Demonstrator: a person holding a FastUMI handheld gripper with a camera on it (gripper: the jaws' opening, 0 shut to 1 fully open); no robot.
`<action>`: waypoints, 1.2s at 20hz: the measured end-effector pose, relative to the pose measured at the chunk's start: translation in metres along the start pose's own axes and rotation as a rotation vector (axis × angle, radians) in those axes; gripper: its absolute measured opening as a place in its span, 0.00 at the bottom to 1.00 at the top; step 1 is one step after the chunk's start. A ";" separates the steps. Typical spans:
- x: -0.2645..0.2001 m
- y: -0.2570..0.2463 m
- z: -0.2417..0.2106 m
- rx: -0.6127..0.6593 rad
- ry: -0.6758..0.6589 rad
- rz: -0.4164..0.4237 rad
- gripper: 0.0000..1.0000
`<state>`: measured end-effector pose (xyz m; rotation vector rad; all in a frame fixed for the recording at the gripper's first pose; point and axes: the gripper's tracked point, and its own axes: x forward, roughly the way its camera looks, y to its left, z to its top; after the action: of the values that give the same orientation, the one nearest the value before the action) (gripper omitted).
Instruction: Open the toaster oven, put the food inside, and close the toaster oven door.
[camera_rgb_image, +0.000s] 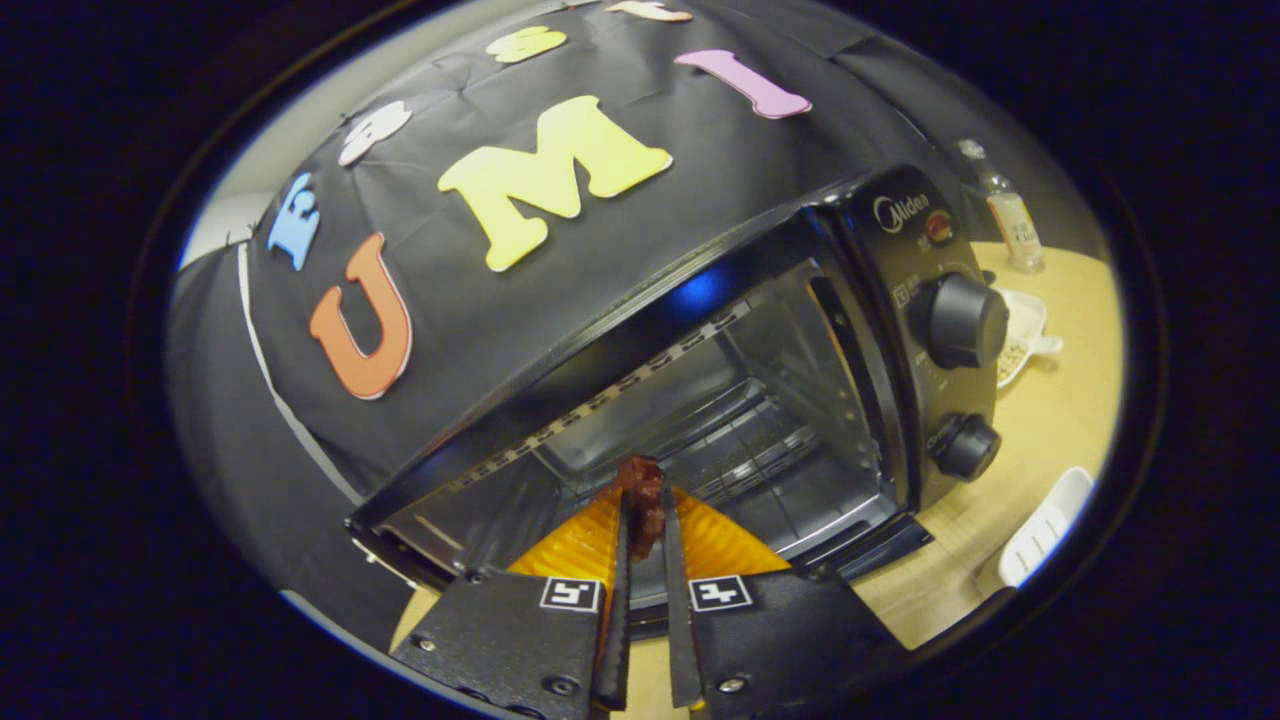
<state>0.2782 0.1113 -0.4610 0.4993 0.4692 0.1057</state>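
**Food at oven mouth**

Jaws pinching dark red food (641, 495); gripper (645, 520) aimed at 12 o'clock into open toaster oven (700, 400), door (880, 545) down. Risk: snagging wire rack (745, 455), or dropping short onto door.

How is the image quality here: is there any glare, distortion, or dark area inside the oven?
Gripper view: the fisheye lens bends the toaster oven and tilts it; a blue glare spot sits on its upper front edge; the cavity is dim toward the back, though the rack catches light; the tongs, shut on the dark red food, look sharp.
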 end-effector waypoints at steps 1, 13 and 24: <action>0.001 -0.002 0.001 -0.034 0.000 -0.020 0.22; -0.136 0.032 -0.007 -0.366 -0.069 -0.061 0.71; -0.200 -0.006 -0.099 -0.502 0.134 -0.139 1.00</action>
<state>0.0549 0.1071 -0.4593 -0.0331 0.5840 0.1192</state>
